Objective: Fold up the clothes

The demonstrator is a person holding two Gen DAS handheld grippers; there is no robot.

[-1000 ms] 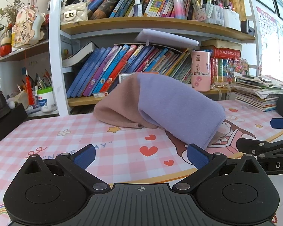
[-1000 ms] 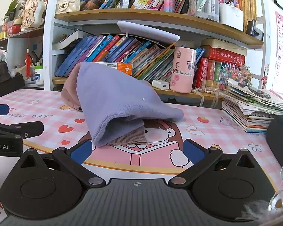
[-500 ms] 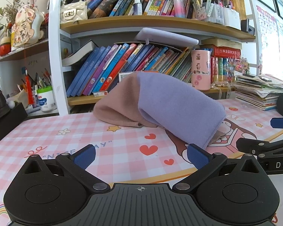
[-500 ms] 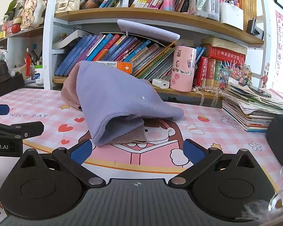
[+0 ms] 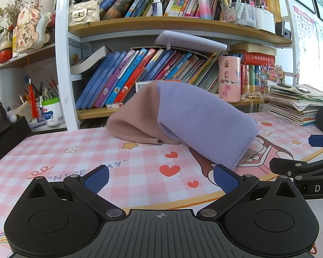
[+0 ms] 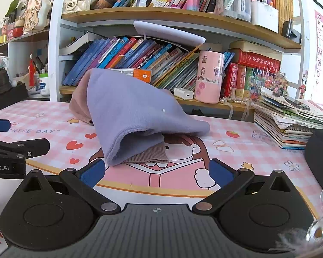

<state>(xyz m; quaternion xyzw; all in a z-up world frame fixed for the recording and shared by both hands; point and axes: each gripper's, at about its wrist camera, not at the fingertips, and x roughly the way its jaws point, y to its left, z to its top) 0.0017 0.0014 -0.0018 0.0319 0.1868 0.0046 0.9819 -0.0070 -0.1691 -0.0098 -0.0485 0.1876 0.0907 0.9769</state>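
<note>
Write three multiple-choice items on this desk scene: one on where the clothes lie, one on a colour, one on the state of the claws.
1. Where does the clothes pile lie?
A. on the pink checked desk mat
B. on the upper shelf
C. on the stack of magazines

2. What colour is the top garment?
A. green
B. lavender
C. black

3. How are the two claws?
A. both shut on cloth
B. one holds a book
C. both open, holding nothing

Key: 1 A, the pile sits on the desk mat before the bookshelf. 2 B, the lavender garment drapes over a tan one. 3 C, the left claw and right claw are spread apart with only mat between.
</note>
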